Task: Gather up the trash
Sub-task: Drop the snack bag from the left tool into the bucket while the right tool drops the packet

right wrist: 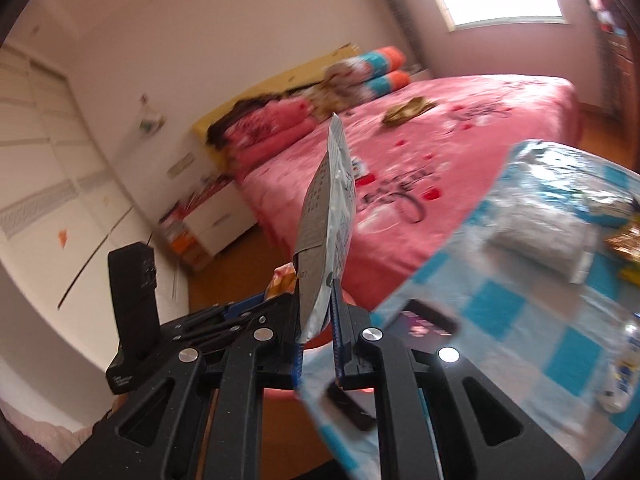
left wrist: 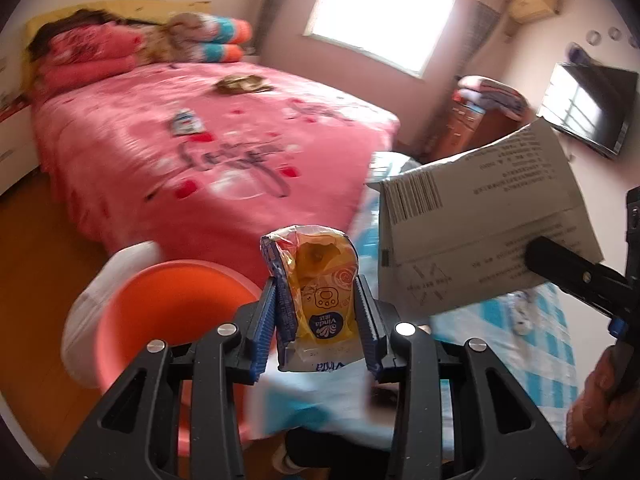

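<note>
The left hand-held gripper [left wrist: 320,320] is clamped on a yellow Vinda tissue pack [left wrist: 316,292] (upside down). The right hand-held gripper [right wrist: 318,332] pinches a flattened grey carton [right wrist: 326,220].

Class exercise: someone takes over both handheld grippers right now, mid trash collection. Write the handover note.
Left gripper: shut on a yellow tissue packet, above the orange bin.
Right gripper: shut on a flattened grey carton.
Done: both pieces picked up, neither dropped in yet.
Left: bin both, then fetch the brown wrapper and small packet from the pink bed, and the litter on the checked table.
</note>
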Available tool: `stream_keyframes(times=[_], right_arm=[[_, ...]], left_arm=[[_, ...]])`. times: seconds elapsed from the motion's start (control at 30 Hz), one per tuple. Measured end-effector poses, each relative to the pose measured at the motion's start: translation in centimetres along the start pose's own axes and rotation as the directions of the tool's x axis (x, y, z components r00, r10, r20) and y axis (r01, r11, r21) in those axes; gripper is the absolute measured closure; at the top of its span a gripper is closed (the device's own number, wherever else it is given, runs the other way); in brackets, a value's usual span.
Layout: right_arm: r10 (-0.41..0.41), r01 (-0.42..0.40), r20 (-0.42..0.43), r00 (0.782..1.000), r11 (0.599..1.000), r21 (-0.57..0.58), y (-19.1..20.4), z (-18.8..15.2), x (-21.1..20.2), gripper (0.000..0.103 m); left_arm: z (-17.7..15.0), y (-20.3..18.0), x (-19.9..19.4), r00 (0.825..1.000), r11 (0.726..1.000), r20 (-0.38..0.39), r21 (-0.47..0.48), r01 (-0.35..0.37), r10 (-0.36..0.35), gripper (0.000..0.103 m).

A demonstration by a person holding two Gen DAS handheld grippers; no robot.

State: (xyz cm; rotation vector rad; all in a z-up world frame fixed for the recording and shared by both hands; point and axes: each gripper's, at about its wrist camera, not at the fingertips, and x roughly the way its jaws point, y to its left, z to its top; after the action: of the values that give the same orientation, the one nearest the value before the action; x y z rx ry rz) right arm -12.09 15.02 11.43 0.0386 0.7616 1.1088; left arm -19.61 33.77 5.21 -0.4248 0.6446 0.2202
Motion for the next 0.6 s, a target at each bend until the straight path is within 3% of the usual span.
stream_keyframes(times=[0.4,0.47,0.53,0.6], right_arm=[[0.025,-0.048,-0.213,0.977,0.994,-0.103,5.6,-1.5,10.2,0.087],[0.01,-0.037,-0.234,0.972,0.993,-0.11,5.9,-1.7,11.3,0.087],[0.01,-0.033,-0.226,0.974,0.994,-0.101,5.8,-2.1,11.2,0.086],[0.014,-0.031,-0.206,0.978,0.996,-0.08,5.4,-2.2,10.6,0.066]], left_arm=[[-2.2,8.8,1.1,0.994,0.985,-0.05,-0.136,-0.107,0.101,0.061],[-2.6,9.8,1.4,0.99,0.979,-0.058,-0.151,-0.137,0.129,0.053],[-2.9,10.7,1.4,0.986,0.971,-0.056,-0.174,-0.166,0.158,0.033],[-3.0,11.0,1.0,0.984,0.968,-0.042,-0.177,-0.176,0.171,0.031]])
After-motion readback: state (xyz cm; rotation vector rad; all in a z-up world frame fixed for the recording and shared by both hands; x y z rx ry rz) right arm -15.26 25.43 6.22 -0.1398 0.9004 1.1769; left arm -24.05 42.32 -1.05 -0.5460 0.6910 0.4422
